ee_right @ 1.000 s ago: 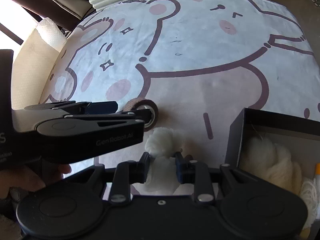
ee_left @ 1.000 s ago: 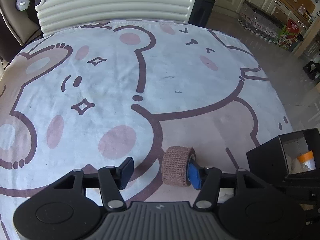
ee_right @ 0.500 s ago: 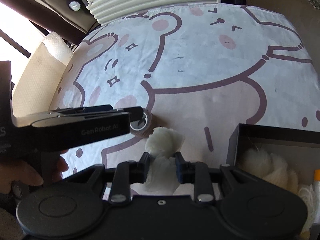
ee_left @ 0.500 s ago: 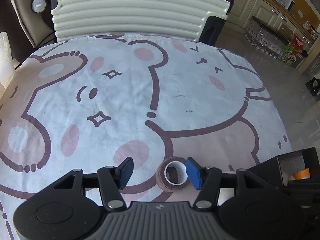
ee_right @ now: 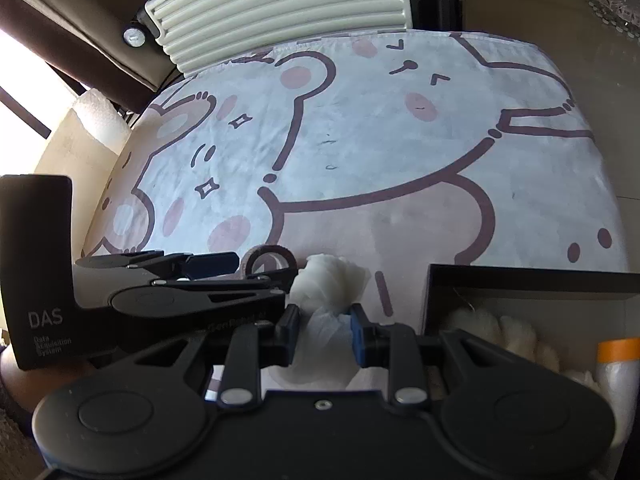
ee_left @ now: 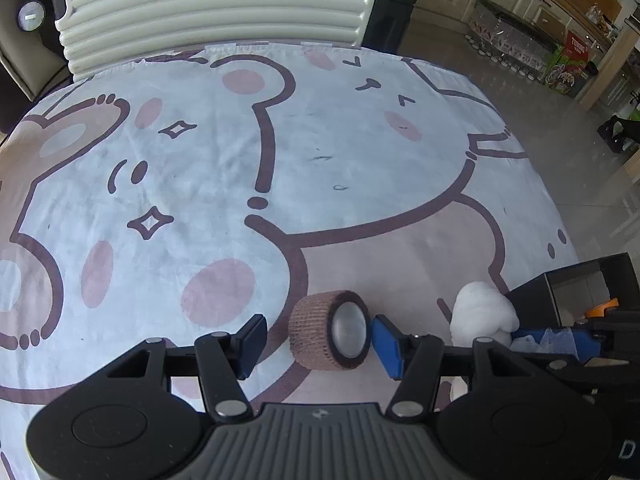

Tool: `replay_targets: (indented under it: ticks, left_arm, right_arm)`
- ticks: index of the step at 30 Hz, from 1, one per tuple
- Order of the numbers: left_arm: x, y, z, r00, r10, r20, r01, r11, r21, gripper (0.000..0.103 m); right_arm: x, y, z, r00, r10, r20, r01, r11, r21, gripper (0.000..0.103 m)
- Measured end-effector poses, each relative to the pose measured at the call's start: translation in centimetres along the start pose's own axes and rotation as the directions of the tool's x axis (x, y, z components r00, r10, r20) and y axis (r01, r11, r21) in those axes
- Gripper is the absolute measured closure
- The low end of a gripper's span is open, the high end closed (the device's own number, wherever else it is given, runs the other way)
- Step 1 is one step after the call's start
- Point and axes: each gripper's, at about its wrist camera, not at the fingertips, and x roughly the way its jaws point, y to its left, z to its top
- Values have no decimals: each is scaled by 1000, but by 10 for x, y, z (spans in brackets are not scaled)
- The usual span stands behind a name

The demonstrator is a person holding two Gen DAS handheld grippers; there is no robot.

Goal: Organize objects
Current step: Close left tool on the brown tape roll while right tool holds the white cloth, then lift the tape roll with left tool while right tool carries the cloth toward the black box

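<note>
A brown bandage roll (ee_left: 320, 332) lies on its side on the bear-print cloth (ee_left: 320, 140), its open end facing right. It sits between the fingers of my left gripper (ee_left: 320, 342), close to the blue right pad (ee_left: 386, 346), with a clear gap to the left pad. That gripper is open. My right gripper (ee_right: 324, 330) is shut on a white cotton wad (ee_right: 328, 284) and holds it just above the cloth, beside the left gripper (ee_right: 248, 270). The wad (ee_left: 484, 312) also shows to the right of the roll.
An open black box (ee_right: 520, 276) stands at the near right with white fluffy wads and an orange-capped bottle (ee_right: 618, 350) inside. A cream ribbed suitcase (ee_left: 224, 4) stands behind the far edge. White padding (ee_right: 96, 108) lies off the left side, bare floor to the right.
The roll has turned, first showing its side, then its open end up, now its end towards the right pad. The right gripper rose a little with the wad, which now shows in the left wrist view.
</note>
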Motion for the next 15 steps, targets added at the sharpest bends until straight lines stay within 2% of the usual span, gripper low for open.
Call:
replay_targets:
  ticks: [7,11,15]
  left_arm:
    - [-7,3,3,1000,4,21,-4,1000,-3,44]
    - [-2,-2,1,1000,9,0,-9,999,33,44]
    - [4,-1,0,1000,22,-21,-21,999,30,46]
  right_arm:
    - [-4,-6,3,1000,-3,29,2,999,33,75]
    - [-4,-5,5,999,-5,32,4,999,37,75]
    - [-3,-5,4,1000,-6,28,5,1000,31,76]
